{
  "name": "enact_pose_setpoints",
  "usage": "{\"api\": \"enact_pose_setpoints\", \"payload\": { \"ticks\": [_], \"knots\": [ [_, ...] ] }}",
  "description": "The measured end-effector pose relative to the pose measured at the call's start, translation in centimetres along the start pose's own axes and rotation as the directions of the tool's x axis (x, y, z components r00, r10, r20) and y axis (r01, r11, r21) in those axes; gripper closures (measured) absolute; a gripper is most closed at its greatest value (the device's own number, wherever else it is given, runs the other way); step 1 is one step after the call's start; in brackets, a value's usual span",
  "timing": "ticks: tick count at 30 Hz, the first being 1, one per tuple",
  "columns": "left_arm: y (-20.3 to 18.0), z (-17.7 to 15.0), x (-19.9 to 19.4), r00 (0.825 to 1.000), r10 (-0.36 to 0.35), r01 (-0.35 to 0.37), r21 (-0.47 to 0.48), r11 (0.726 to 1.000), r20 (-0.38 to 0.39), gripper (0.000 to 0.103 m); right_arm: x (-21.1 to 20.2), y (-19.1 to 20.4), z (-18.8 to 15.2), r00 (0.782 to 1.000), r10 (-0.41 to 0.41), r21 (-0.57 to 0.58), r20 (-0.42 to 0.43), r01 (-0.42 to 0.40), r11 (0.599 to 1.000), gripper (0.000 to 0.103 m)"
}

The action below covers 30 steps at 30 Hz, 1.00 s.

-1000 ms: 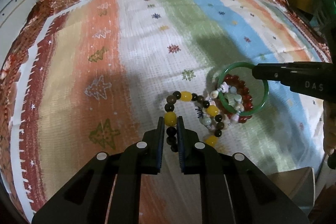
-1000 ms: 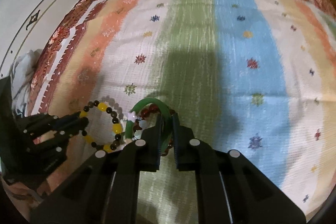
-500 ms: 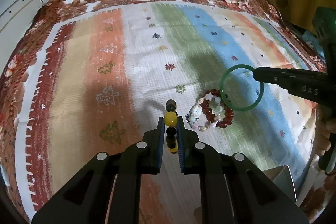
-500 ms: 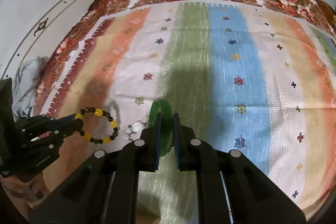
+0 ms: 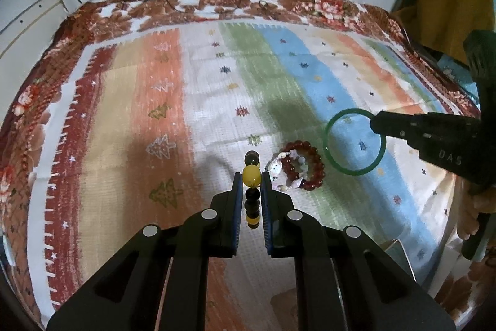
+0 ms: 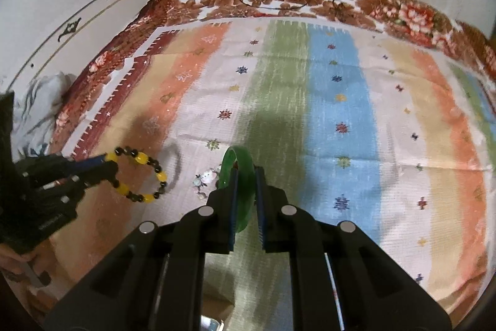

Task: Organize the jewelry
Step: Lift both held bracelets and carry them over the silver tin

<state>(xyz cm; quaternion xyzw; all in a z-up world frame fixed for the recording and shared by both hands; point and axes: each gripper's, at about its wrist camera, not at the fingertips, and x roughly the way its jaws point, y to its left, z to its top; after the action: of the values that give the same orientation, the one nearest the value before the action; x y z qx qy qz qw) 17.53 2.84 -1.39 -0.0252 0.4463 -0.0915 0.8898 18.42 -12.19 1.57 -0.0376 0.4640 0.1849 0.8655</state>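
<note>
Holding beaded bracelet [image 5: 251,172] in left gripper [image 5: 251,190]; green bangle [image 6: 240,176] in right gripper [image 6: 246,191].

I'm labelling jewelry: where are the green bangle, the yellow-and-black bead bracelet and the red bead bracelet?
green bangle [image 5: 341,165], left wrist view, lower rim.
yellow-and-black bead bracelet [image 6: 142,158], right wrist view, yellow bead.
red bead bracelet [image 5: 316,176], left wrist view, right-hand beads.

striped cloth [image 5: 217,120] lies open; only red bracelet [image 5: 305,166] obstructs.
</note>
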Motion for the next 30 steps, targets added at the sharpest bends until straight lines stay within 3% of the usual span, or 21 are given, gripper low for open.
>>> {"api": "enact_pose_setpoints", "payload": {
  "ticks": [6, 14, 18, 30],
  "knots": [
    [-0.9, -0.1, -2.4, 0.999, -0.012, 0.012, 0.018, 1.0, 0.051, 0.092, -2.0, 0.6, -0.9, 0.997, -0.076, -0.048, 0.034, 0.078, 0.996, 0.091],
    [-1.8, -1.3, -4.4, 0.997, -0.033, 0.031, 0.027, 0.999, 0.076, 0.092, -4.8, 1.8, -2.4, 0.989, -0.118, -0.1, 0.085, 0.126, 0.987, 0.091],
    [-2.2, -1.8, -5.4, 0.995, -0.031, 0.029, 0.022, 0.999, 0.096, 0.092, -6.2, 2.9, -3.2, 0.978, -0.164, -0.148, 0.132, 0.183, 0.972, 0.091],
    [-2.8, -4.1, -7.7, 0.991, -0.046, 0.045, 0.007, 0.999, 0.127, 0.092, -10.5, 4.9, -6.0, 0.946, -0.197, -0.192, 0.258, 0.25, 0.949, 0.091]
  ]
}}
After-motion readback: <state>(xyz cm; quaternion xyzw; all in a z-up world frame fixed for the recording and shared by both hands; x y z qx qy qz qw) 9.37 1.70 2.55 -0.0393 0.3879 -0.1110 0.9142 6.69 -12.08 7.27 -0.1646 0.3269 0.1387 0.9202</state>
